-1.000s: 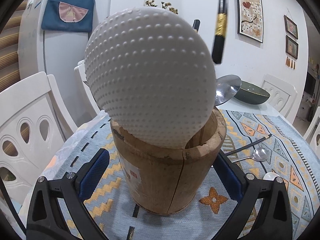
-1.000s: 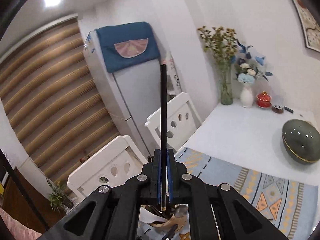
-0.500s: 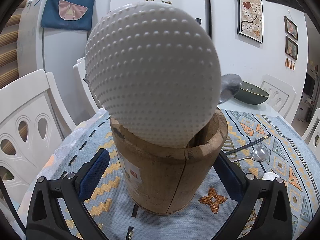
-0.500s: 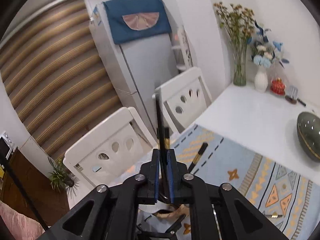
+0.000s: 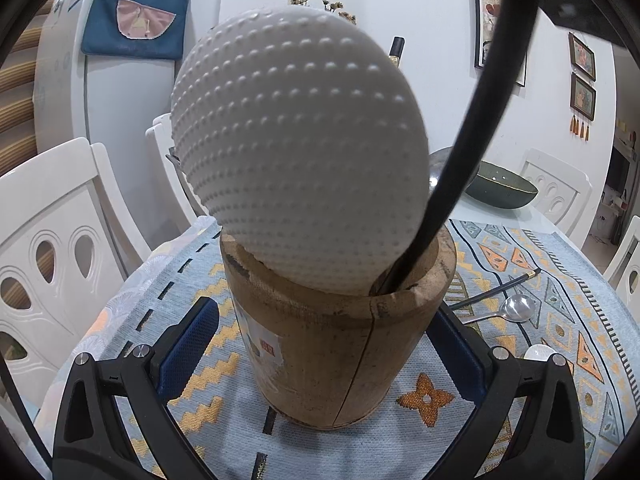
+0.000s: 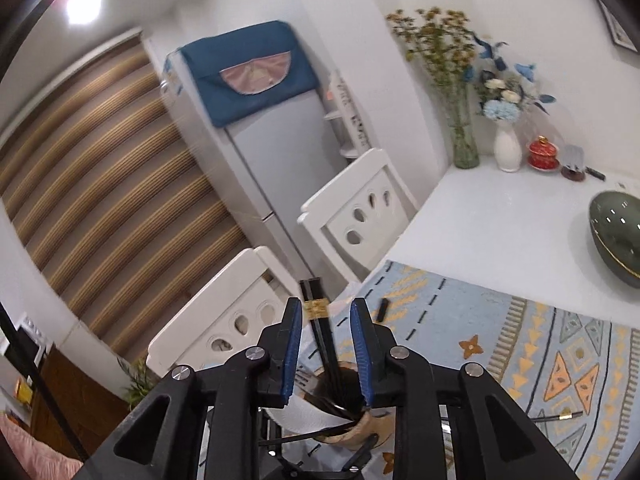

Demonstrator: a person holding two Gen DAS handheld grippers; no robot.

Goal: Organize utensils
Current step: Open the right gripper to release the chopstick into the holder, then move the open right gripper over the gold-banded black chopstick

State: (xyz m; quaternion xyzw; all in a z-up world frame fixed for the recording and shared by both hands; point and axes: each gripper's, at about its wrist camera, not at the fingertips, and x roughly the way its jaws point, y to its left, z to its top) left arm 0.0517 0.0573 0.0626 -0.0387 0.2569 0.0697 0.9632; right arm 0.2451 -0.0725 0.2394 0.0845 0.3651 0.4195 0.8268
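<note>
A wooden utensil holder [image 5: 340, 344] stands on the patterned mat between the fingers of my left gripper [image 5: 324, 344], which grips its sides. A white dimpled ladle head [image 5: 296, 160] sticks out of it. A black chopstick [image 5: 476, 112] leans in the holder's right side. My right gripper [image 6: 326, 344] hangs open above the holder [image 6: 360, 436], with black gold-banded chopsticks [image 6: 318, 320] standing between its fingers, untouched. A loose chopstick [image 5: 496, 286] and a metal spoon [image 5: 516, 308] lie on the mat to the right.
White chairs [image 5: 52, 248] stand left of the table. A dark green bowl [image 5: 502, 190] sits on the white tabletop behind the mat; it also shows in the right wrist view [image 6: 618, 240]. Vases with flowers [image 6: 506, 148] stand at the far corner.
My right gripper came down over the holder and opened, letting go of the black chopstick, which now stands in the holder. My left gripper has stayed on the holder.
</note>
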